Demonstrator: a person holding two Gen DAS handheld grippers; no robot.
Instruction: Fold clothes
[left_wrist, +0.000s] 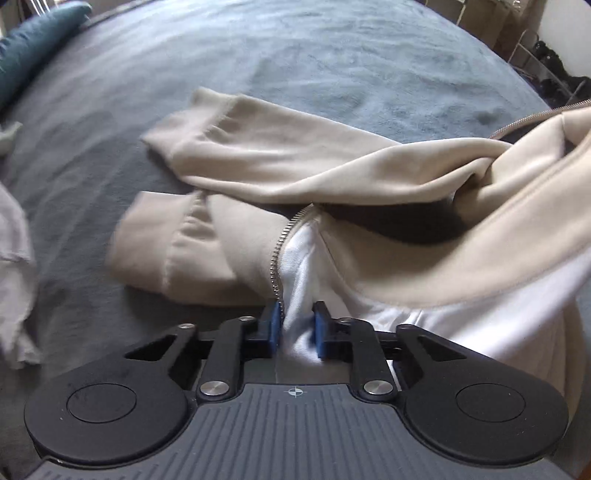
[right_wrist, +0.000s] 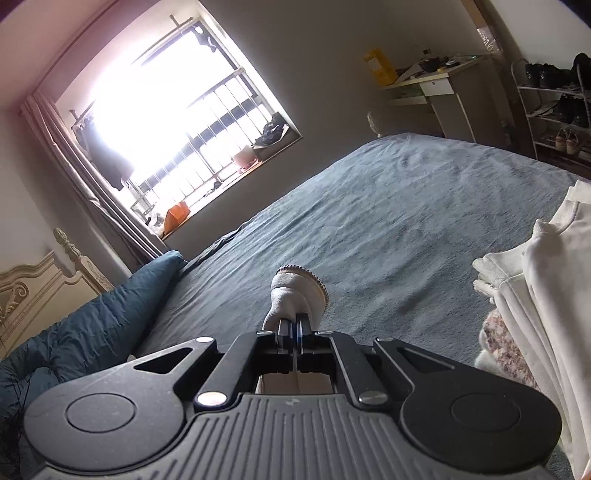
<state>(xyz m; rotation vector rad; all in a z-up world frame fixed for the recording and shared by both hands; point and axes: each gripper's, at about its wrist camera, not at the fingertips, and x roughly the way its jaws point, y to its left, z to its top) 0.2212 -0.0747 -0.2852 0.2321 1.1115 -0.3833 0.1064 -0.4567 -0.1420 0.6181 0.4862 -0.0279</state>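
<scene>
Your left gripper (left_wrist: 297, 328) is clamped on the white lining of the cream zip hoodie (left_wrist: 369, 170); your right gripper (right_wrist: 294, 328) is shut tight on a zipper edge (right_wrist: 301, 286) of the same cloth.

In the left wrist view the hoodie lies across the middle and right of the frame on the grey bed cover (left_wrist: 295, 55), open at the zipper (left_wrist: 280, 251), with both cuffs toward the left and one sleeve (left_wrist: 258, 147) thrown loosely over the body. I judge the folding is only beginning: the front is not yet closed and no sleeve is laid flat. In the right wrist view, at the right edge, pale folded clothes (right_wrist: 524, 280) seem already done.
</scene>
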